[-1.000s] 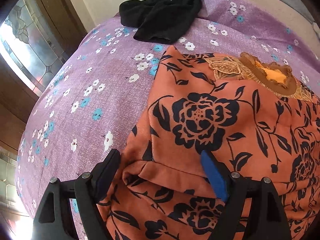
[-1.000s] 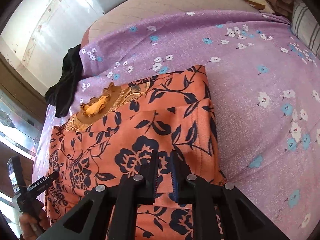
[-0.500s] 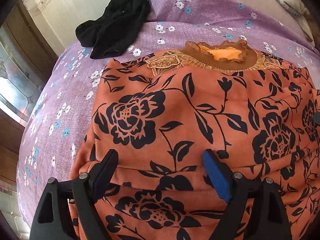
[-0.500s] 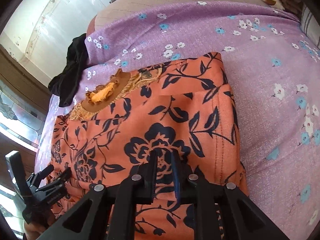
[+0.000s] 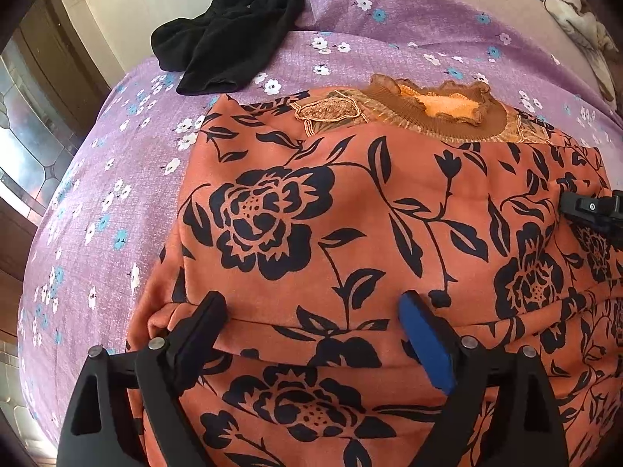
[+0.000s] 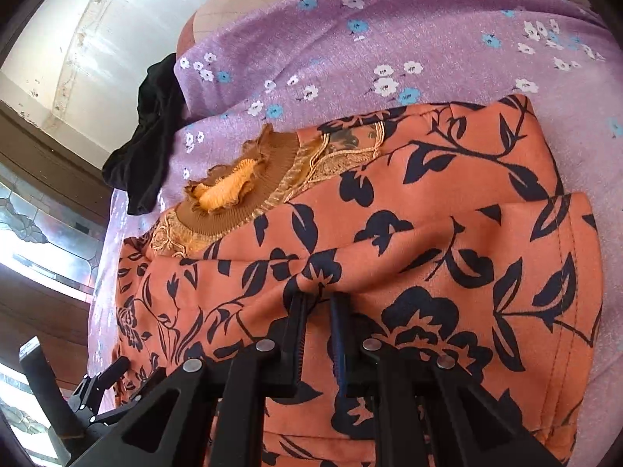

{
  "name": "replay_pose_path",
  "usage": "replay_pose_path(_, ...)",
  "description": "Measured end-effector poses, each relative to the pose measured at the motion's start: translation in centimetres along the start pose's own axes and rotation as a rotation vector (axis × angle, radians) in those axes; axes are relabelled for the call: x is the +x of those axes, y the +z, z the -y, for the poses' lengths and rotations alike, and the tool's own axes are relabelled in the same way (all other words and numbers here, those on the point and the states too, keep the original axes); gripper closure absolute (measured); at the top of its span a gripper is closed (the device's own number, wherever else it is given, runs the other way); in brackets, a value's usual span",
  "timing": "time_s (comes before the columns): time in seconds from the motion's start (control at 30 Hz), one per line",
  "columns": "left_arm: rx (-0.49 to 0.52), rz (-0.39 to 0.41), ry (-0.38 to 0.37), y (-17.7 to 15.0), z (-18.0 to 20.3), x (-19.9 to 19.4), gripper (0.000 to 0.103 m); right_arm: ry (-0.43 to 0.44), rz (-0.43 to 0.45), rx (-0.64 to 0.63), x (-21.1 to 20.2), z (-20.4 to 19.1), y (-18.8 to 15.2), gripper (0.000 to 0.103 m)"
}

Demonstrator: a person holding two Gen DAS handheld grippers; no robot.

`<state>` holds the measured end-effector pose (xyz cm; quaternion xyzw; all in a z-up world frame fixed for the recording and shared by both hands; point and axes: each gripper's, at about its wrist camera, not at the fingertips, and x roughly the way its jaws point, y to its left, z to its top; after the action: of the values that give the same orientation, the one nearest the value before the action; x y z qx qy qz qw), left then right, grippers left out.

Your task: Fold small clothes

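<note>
We have the top (image 5: 350, 233) lying on the sheet (image 5: 117, 179), collar (image 5: 440, 113) at the far end, and its near part is doubled over the body so a folded hem edge runs across just ahead of the left gripper (image 5: 311, 313). That gripper is spread wide, one finger at each side of the hem fold, resting on or just over the cloth; we cannot tell which, and it grips nothing. The right gripper (image 6: 319, 301) is nearly pressed together with a small pucker of the top's cloth bunched at its tips, so we judge it is pinching the upper layer, though the contact itself is hidden. The main risk is uneven handling: with only the right side held, any lift or pull would drag that side and leave the left behind, skewing the fold and setting creases across the middle. The pinch looks shallow and the cloth looks smooth, so it could slip out partway. If the left gripper closes where it is, it may take only the top layer, or catch the sheet too and drag it along. The black garment (image 5: 233, 27) lies well apart beyond the collar and should not interfere.
</note>
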<state>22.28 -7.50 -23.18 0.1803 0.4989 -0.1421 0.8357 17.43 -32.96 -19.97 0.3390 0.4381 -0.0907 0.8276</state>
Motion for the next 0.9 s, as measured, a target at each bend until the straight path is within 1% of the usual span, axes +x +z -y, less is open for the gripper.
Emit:
replay_pose_path(0.03, -0.007, -0.007, -0.006, 0.0, -0.2, 0.0, 0.013, -0.014, 0.005, 0.0, -0.1, -0.4, 0.2, 0.088)
replay_pose_path(0.1, -0.029, -0.02, -0.006, 0.1, -0.9, -0.3, 0.013, -0.011, 0.019, -0.017, -0.4, -1.6, 0.6, 0.086)
replay_pose_path(0.23, -0.111, 0.006, 0.019, 0.5, -3.9, -1.4, 0.013, 0.079, 0.023, -0.089, -0.6, -5.5, 0.5, 0.086)
replay_pose_path(0.3, -0.164, -0.013, 0.018, 0.6, -5.7, -1.1, 0.013, 0.084, -0.007, -0.124, 0.4, -7.6, 0.2, 0.086)
replay_pose_path(0.4, -0.241, -0.07, 0.023, 0.3, -7.9, 0.0, 0.013, 0.06, -0.079, -0.155, 2.8, -9.8, -0.4, 0.086)
replay_pose_path(0.47, -0.272, -0.096, -0.016, 0.1, -8.5, 0.5, 0.013, 0.006, -0.127, -0.166, 4.6, -10.5, -0.8, 0.086)
replay_pose_path(0.5, -0.283, -0.105, -0.039, 0.1, -8.6, 0.6, 0.013, -0.016, -0.126, -0.166, 5.1, -10.6, -0.7, 0.086)
replay_pose_path(0.53, -0.29, -0.109, -0.056, 0.1, -8.6, 0.7, 0.013, -0.028, -0.105, -0.171, 5.3, -10.9, -0.6, 0.087)
replay_pose_path(0.57, -0.29, -0.107, -0.056, 0.1, -8.6, 0.6, 0.013, -0.044, -0.092, -0.18, 5.5, -11.1, -0.3, 0.087)
replay_pose_path(0.7, -0.259, -0.096, -0.029, 0.2, -8.1, 0.4, 0.013, -0.074, -0.076, -0.175, 6.3, -11.6, 0.5, 0.087)
replay_pose_path(0.8, -0.255, -0.095, -0.025, 0.4, -8.1, 0.4, 0.013, -0.055, -0.075, -0.159, 5.7, -11.3, 0.5, 0.087)
replay_pose_path(0.9, -0.261, -0.091, -0.013, 0.6, -8.3, 0.3, 0.013, -0.036, -0.05, -0.17, 3.6, -10.6, -0.2, 0.087)
